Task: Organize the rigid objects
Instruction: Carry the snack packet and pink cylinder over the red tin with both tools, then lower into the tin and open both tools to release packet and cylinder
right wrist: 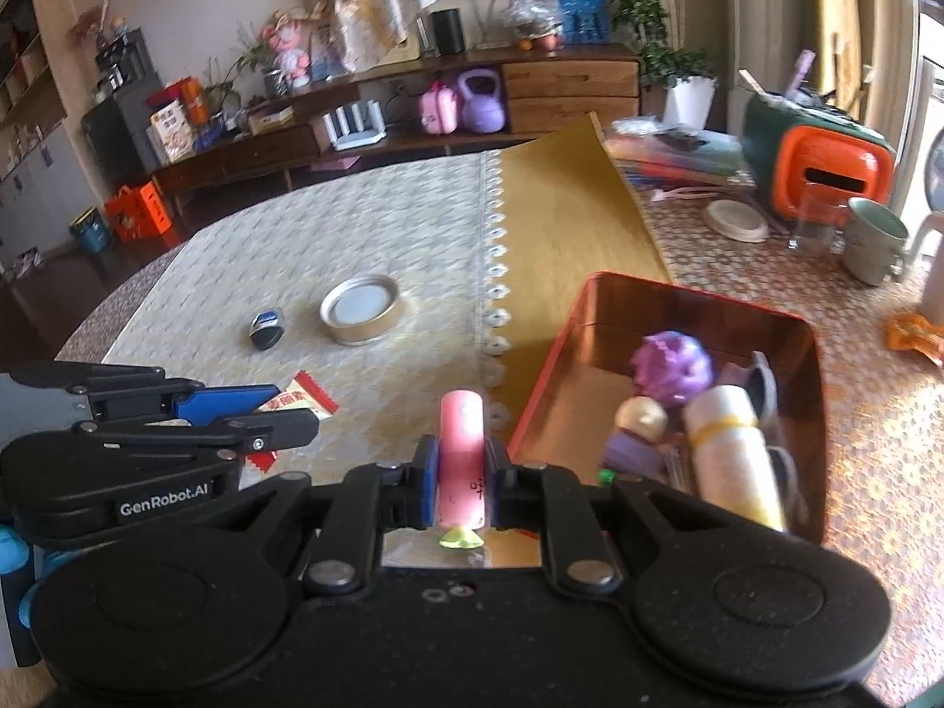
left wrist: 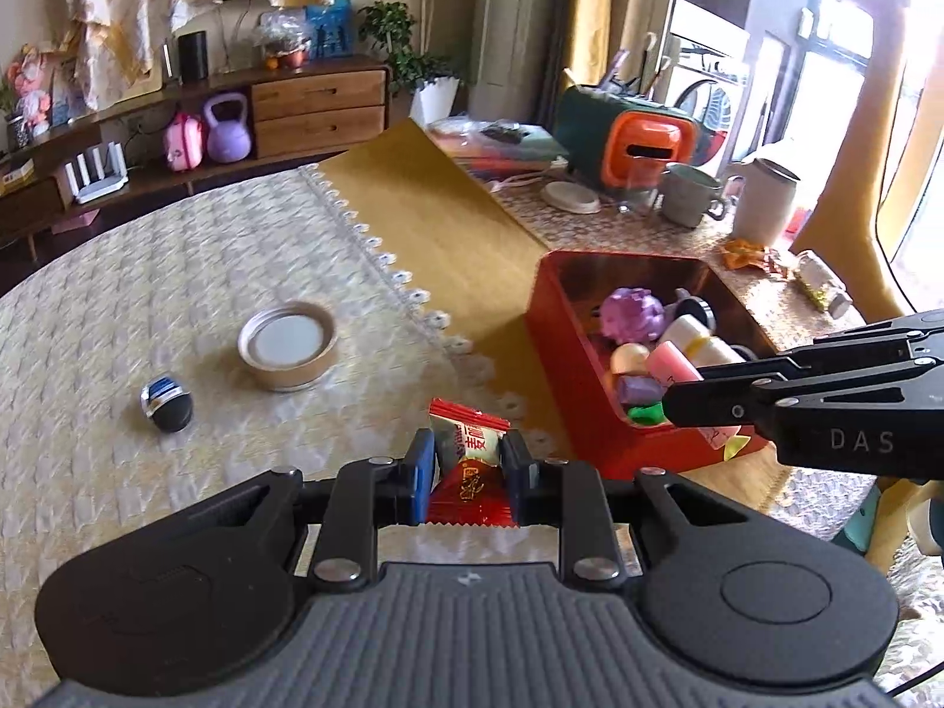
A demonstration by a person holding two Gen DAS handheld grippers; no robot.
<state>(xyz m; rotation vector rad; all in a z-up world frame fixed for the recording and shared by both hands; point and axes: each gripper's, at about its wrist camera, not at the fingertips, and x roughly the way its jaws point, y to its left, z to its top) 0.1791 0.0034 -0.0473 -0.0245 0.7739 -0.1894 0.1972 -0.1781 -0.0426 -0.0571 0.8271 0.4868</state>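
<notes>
My left gripper (left wrist: 469, 463) is shut on a red snack packet (left wrist: 469, 460), held above the cream tablecloth. My right gripper (right wrist: 462, 466) is shut on a pink cylinder (right wrist: 462, 448) with a small green tip at its near end. In the left wrist view the right gripper (left wrist: 708, 398) reaches in from the right over the near corner of the red box (left wrist: 554, 330). The red box (right wrist: 590, 318) holds a purple spiky ball (right wrist: 672, 366), a white tube (right wrist: 731, 448) and other small toys. On the cloth lie a round metal lid (left wrist: 287, 345) and a small dark blue object (left wrist: 168, 404).
Behind the box stand an orange and green appliance (left wrist: 625, 138), a grey mug (left wrist: 690, 192) and a white jug (left wrist: 764, 200). A yellow mat (left wrist: 436, 236) runs between the cream cloth and the box. A wooden sideboard (left wrist: 318, 106) lines the far wall.
</notes>
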